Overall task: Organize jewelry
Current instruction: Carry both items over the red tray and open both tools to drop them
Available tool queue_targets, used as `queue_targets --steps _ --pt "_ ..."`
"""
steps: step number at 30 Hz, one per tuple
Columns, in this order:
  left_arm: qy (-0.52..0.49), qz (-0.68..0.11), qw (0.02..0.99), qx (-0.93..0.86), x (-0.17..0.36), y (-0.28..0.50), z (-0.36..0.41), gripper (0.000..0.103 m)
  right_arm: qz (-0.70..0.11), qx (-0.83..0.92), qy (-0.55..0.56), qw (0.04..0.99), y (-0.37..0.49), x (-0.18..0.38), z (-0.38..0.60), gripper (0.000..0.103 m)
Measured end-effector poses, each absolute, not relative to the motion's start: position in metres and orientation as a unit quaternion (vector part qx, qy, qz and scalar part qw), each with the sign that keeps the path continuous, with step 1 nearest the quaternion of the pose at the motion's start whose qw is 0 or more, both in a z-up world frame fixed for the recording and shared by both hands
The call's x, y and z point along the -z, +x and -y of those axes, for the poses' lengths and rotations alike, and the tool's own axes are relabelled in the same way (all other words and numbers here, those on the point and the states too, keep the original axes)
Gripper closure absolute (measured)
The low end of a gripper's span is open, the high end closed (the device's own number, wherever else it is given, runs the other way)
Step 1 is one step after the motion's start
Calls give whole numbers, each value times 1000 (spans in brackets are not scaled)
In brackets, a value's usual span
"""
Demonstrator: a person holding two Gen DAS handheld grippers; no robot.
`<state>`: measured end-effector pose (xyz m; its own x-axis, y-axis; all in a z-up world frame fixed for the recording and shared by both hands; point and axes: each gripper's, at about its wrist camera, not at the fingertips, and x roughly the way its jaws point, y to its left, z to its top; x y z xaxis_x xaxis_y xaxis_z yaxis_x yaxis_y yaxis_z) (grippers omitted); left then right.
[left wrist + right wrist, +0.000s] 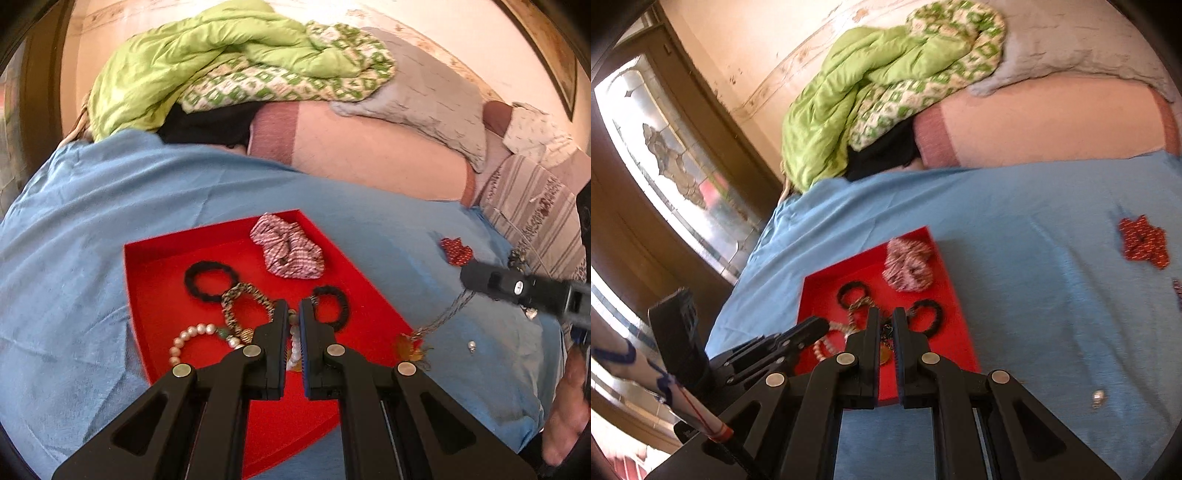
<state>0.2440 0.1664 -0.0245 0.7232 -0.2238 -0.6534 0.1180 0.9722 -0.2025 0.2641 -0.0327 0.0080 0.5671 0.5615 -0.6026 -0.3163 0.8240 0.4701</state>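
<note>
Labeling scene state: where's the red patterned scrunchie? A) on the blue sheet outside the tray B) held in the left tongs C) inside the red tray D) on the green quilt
A: the red patterned scrunchie lies on the blue sheet, well to the right of the red tray; the one in the tray is the pink checked scrunchie.
</note>
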Motion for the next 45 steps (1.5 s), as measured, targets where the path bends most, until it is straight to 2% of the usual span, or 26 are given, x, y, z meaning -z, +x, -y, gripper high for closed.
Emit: queue_targets --steps 10,45 --pt "-79 -393 912 82 44 253 -166 97 -426 -269 135 853 277 24 -8 96" --pt "-44 -441 896 27 80 274 -174 97 -476 -200 105 850 314 83 6 94"
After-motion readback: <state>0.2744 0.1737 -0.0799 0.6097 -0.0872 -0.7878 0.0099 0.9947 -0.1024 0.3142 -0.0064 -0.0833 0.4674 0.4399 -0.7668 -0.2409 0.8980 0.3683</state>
